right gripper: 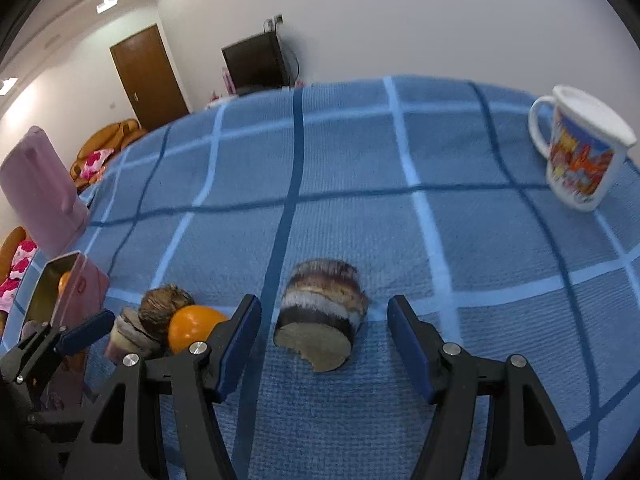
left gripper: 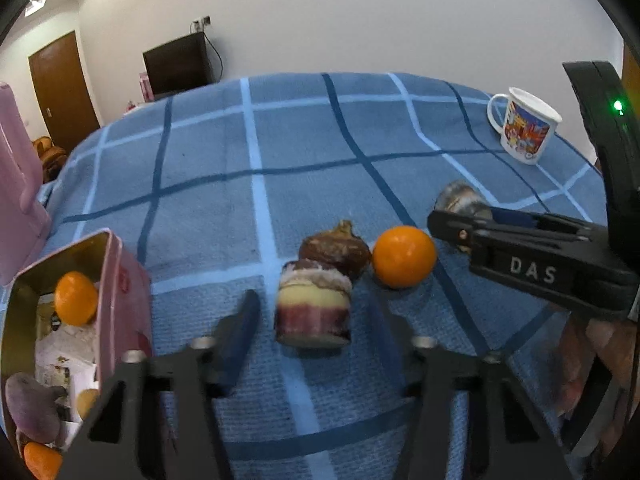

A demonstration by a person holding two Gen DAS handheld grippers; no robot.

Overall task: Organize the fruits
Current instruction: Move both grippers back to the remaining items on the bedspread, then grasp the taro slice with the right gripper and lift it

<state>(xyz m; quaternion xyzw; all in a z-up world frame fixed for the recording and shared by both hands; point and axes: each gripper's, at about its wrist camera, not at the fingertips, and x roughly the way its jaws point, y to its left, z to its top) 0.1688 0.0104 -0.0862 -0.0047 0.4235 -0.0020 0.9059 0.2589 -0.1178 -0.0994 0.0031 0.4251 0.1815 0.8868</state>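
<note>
My left gripper [left gripper: 314, 306] points down at the blue checked cloth and stands open around a short banded chunk [left gripper: 312, 312] in purple, yellow and white. A strip of cloth shows beside its left pad; the right finger is blurred. Just behind the chunk lie a dark brown round fruit [left gripper: 336, 252] and an orange [left gripper: 404, 256]. My right gripper [right gripper: 324, 304] is open around a grey-brown banded chunk [right gripper: 320, 316] with a cut face, and cloth shows on both sides. At the left an open pink tin [left gripper: 120, 280] holds an orange [left gripper: 76, 298] and a purple fruit [left gripper: 28, 404].
A white printed mug [right gripper: 580, 160] stands at the back right of the cloth [right gripper: 340, 184]. A pink upright container [right gripper: 44, 188] stands at the table's left edge behind the tin. A hand [left gripper: 600, 360] holds the right gripper. Beyond the table are a dark screen and a door.
</note>
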